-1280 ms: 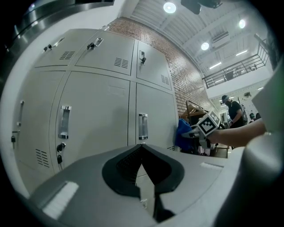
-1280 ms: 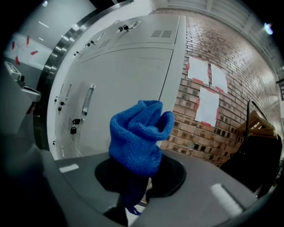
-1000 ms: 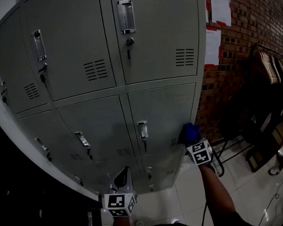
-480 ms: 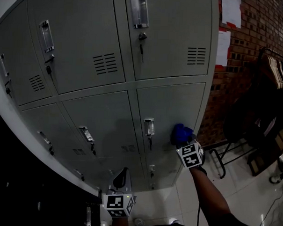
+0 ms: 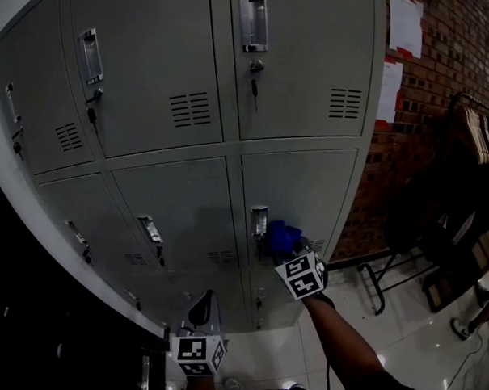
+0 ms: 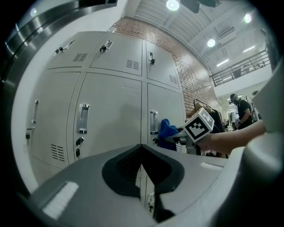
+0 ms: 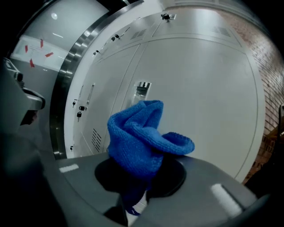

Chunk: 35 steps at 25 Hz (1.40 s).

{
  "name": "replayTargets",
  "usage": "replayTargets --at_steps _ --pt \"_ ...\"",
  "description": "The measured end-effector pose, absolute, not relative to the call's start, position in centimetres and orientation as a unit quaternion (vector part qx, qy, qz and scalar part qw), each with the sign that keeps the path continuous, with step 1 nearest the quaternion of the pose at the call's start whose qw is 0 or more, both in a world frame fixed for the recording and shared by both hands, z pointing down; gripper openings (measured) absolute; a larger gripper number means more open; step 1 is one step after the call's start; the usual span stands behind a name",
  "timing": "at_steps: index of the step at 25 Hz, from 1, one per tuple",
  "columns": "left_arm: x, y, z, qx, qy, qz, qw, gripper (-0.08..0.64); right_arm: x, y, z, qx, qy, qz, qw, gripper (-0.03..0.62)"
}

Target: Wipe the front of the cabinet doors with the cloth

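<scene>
The right gripper [image 7: 132, 205] has its jaws closed on the blue knitted cloth [image 7: 142, 137], which is bunched and folded and rises above the gripper body. Reference point: the cloth.
- Directly behind the cloth – a pale grey cabinet door [image 7: 208, 88]; whether the cloth touches it cannot be determined.
- Just above the cloth – a recessed metal handle [image 7: 142, 91].
- Left of the cloth – further doors with vent slots [image 7: 95, 139] and a key [image 7: 80, 108] hanging from a lock.
- Far right of the cloth – a brick wall [image 7: 271, 75].
</scene>
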<state>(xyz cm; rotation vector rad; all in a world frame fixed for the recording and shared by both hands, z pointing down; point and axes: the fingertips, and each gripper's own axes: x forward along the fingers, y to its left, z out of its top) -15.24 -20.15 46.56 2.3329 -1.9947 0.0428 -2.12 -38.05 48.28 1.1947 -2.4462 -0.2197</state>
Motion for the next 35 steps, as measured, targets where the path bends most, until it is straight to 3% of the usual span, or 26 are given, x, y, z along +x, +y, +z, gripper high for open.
replayTargets --at_steps 11,25,35 --pt "-15.8 -20.0 46.4 0.760 -0.649 0.024 0.034 0.011 -3.9 -36.9 48.0 0.417 -0.889 -0.072 0.176 0.078" --pt "-13.3 -21.5 46.4 0.779 -0.626 0.024 0.032 0.011 14.2 -40.8 53.7 0.556 -0.793 -0.011 0.249 0.080" --pt "-12.9 -21.6 47.1 0.782 -0.621 0.035 0.034 0.009 11.2 -41.0 54.7 0.544 -0.800 0.007 0.253 0.083"
